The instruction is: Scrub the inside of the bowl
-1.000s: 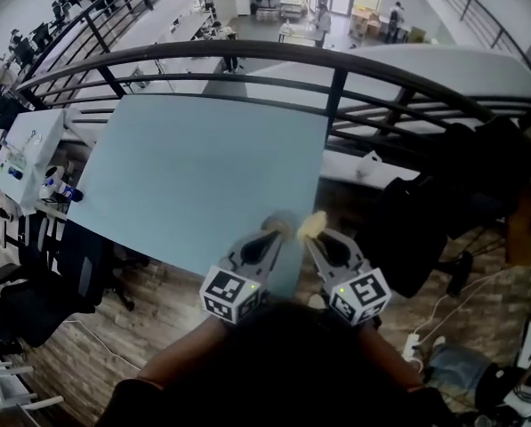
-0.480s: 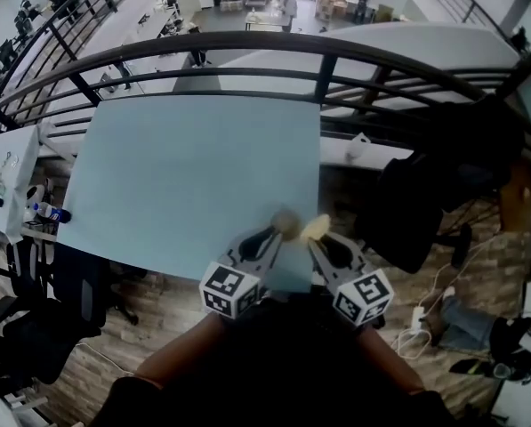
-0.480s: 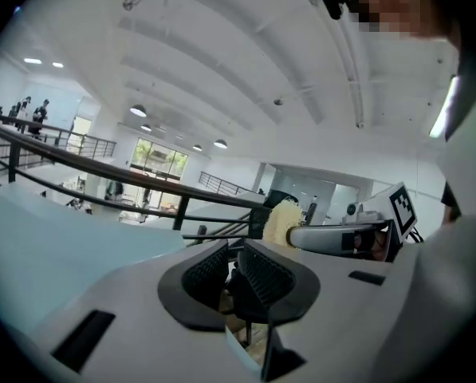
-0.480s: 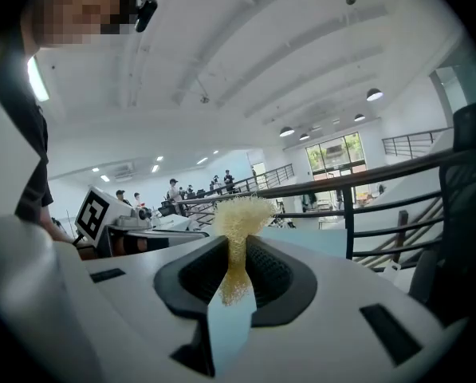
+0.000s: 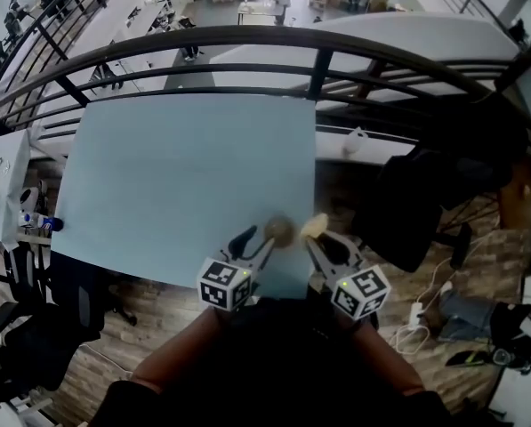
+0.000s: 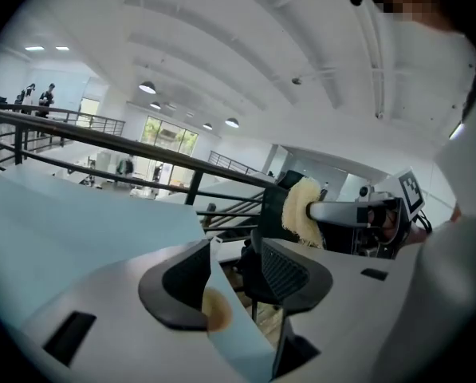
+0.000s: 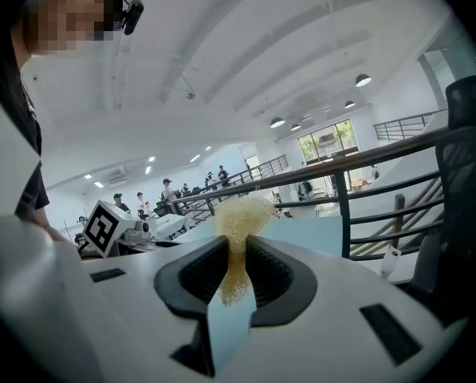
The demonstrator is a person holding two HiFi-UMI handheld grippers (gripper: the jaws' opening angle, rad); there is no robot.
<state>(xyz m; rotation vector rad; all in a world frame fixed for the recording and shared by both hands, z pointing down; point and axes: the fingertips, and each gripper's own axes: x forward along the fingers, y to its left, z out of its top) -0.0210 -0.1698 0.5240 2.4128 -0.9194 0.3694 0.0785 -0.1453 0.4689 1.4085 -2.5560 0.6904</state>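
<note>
A small brownish bowl (image 5: 279, 231) rests on the light blue table (image 5: 185, 167) near its front right corner. My left gripper (image 5: 257, 241) is just behind it. Its jaws have just been opening and stand open. In the left gripper view the bowl (image 6: 216, 309) shows low between the jaws, close to the left one, and neither pad presses on it. My right gripper (image 5: 319, 237) hovers at the table's right edge, shut on a fluffy yellow sponge (image 5: 314, 227). The sponge (image 7: 241, 215) sticks up out of the jaws and also shows in the left gripper view (image 6: 300, 213).
The table's front edge and right edge (image 5: 311, 238) run right by both grippers. A black railing (image 5: 318, 69) curves behind the table. A black office chair (image 5: 425, 212) stands to the right, with wooden floor and cables below.
The left jaws have spread apart and no longer grip the bowl, which now lies on the table. Both grippers have come lower and slightly nearer the table corner.
</note>
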